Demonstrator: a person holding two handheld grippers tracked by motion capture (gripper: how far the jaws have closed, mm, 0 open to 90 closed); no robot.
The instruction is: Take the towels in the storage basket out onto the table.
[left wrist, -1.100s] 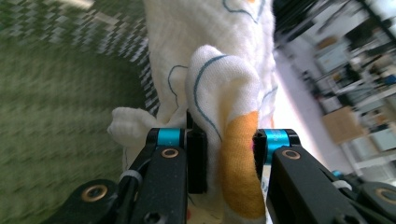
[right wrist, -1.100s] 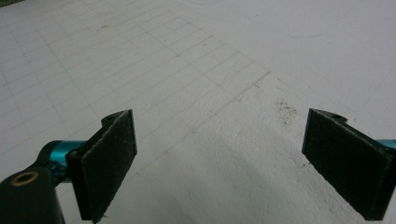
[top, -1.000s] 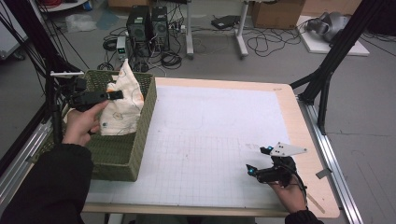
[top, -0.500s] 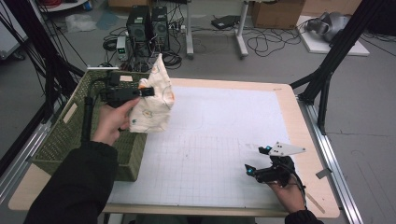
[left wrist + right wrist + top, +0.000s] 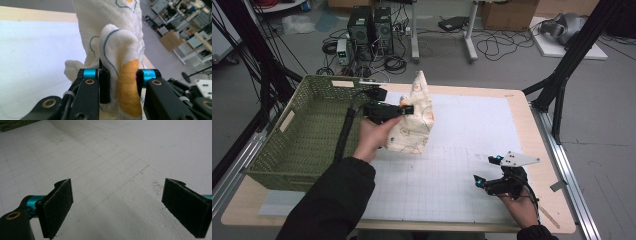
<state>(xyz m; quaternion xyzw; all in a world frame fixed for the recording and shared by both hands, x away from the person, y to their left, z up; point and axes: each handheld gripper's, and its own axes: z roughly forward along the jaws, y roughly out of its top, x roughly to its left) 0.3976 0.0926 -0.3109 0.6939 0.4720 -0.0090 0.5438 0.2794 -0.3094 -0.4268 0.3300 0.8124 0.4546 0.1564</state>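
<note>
A cream cloth [image 5: 418, 122] printed with blue lines and orange patches hangs bunched in the air, its lower edge near the white gridded mat [image 5: 462, 135]. My left gripper [image 5: 408, 109] is shut on a fold of it, just right of the green basket [image 5: 277, 135]. In the left gripper view the cloth [image 5: 120, 50] is pinched between both pads, and the left gripper [image 5: 122, 86] points across the mat. My right gripper [image 5: 484, 170] rests low at the front right of the mat. Its jaws stand wide open with nothing between them, as the right gripper [image 5: 117, 207] view shows.
The woven green basket sits on the left part of the table, and its inside looks bare. The wooden table edge [image 5: 542, 150] runs along the right. Black frame legs [image 5: 562, 75] stand beside the table, with computers and cables on the floor behind.
My left hand has carried the cloth out of the basket and rightwards over the mat. The right gripper has stayed in place.
</note>
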